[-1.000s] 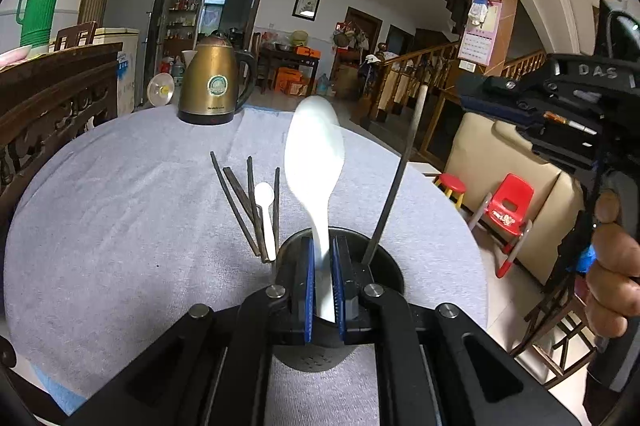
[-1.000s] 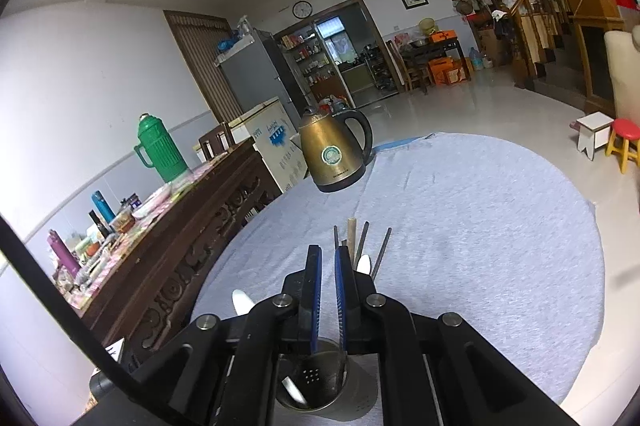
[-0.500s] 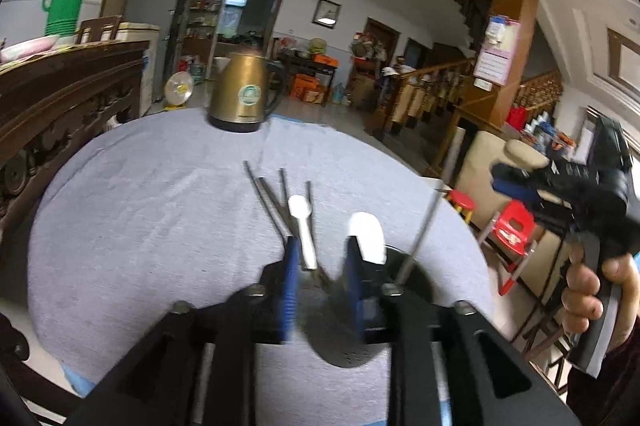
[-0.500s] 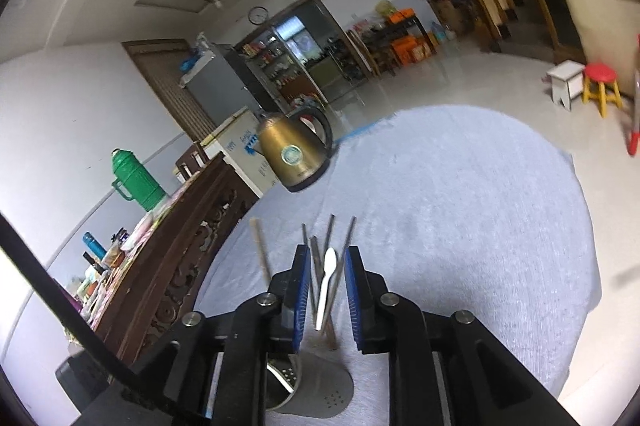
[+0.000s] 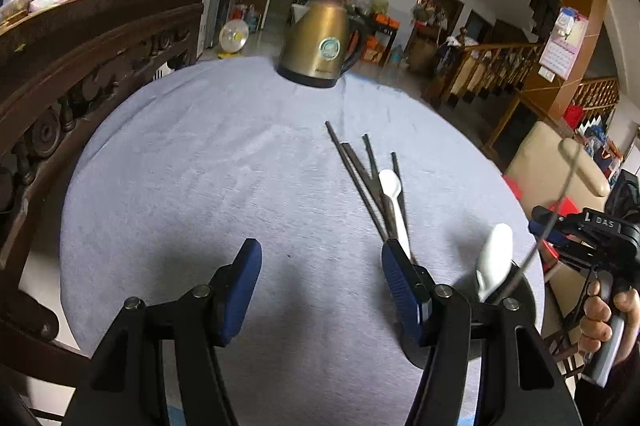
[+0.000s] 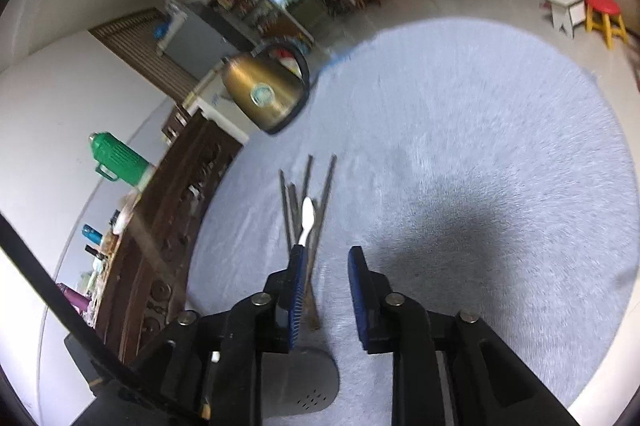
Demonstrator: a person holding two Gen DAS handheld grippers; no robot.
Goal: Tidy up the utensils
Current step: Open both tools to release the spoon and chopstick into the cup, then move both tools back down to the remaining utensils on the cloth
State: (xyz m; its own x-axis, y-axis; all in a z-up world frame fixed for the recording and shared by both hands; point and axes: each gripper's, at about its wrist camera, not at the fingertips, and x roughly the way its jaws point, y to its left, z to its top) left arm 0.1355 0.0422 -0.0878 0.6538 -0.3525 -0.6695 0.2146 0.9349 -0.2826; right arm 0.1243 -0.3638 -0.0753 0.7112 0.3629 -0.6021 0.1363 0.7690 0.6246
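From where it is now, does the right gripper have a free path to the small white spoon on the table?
Probably yes. The right gripper is open and empty, the small white spoon lies just ahead on the chopsticks, nothing between.

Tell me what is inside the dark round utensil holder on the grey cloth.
In the dark round utensil holder stand a large white plastic spoon and one thin dark chopstick. The left claw's arm covers its interior, so anything lower down is hidden.

White spoon [image 5: 391, 185] atop dark chopsticks [image 5: 352, 161]
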